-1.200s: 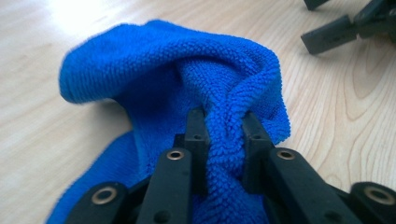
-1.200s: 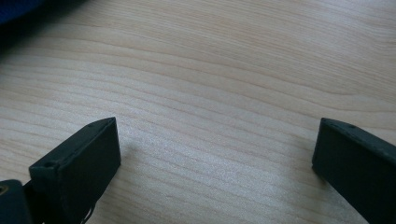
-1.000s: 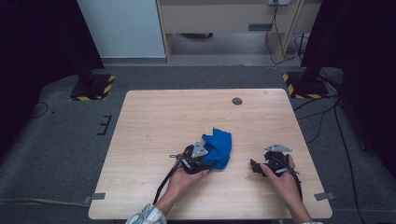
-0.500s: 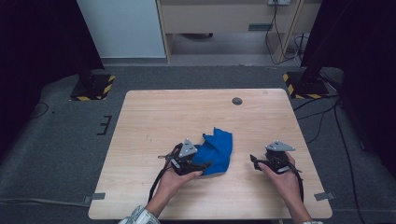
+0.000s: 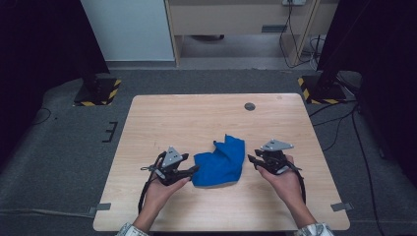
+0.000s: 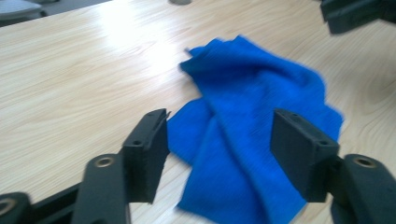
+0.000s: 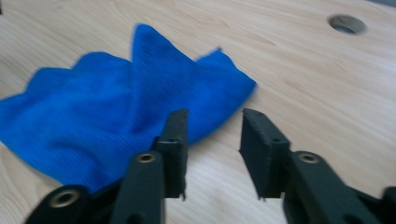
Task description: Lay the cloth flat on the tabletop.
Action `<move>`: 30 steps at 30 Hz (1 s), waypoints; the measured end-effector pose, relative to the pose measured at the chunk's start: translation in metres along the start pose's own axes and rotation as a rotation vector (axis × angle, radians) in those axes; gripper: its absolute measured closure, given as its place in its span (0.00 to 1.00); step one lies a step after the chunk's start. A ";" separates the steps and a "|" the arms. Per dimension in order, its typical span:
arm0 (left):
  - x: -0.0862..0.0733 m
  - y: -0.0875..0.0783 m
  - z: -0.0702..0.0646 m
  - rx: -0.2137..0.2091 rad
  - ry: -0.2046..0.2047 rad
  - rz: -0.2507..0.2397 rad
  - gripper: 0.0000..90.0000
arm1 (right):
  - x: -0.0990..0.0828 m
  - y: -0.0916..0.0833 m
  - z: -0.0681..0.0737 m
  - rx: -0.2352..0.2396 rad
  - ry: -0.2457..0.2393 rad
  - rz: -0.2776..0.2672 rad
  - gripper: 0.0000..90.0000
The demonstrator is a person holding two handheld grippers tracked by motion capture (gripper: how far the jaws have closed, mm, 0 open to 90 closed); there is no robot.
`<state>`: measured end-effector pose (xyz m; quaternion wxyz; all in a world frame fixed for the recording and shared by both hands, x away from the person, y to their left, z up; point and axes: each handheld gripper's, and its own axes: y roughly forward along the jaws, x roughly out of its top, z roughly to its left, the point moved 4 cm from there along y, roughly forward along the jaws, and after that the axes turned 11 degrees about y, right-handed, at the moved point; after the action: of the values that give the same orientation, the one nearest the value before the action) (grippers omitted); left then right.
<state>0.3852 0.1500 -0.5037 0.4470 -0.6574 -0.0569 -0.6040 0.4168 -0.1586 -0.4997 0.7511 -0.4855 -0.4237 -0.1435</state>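
Blue cloth (image 5: 220, 163) lies crumpled on bench (image 5: 196, 118); left tongs (image 5: 193, 170) and right tongs (image 5: 252, 160) flank it, both just narrowing, gripping nothing (free to regrasp).

a light wooden table (image 5: 162, 118) carries a crumpled blue cloth (image 5: 220, 164) near its front edge.

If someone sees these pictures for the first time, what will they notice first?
A crumpled blue cloth lies on the near half of the wooden table. The left gripper and the right gripper flank it, both open, neither holding it.
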 end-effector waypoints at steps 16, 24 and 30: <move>-0.024 -0.019 0.021 0.062 -0.044 0.039 0.56 | 0.055 0.053 0.061 0.042 -0.134 0.091 0.75; -0.026 -0.015 0.018 0.059 -0.040 0.050 0.54 | 0.066 0.088 0.077 -0.001 -0.169 0.151 0.57; -0.026 -0.013 0.017 0.056 -0.037 0.054 0.54 | 0.065 0.107 0.074 -0.033 -0.158 0.179 0.53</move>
<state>0.3827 0.1814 -0.5167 0.4805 -0.6569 -0.0642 -0.5776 0.4866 -0.0309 -0.5015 0.7170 -0.5434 -0.4344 -0.0441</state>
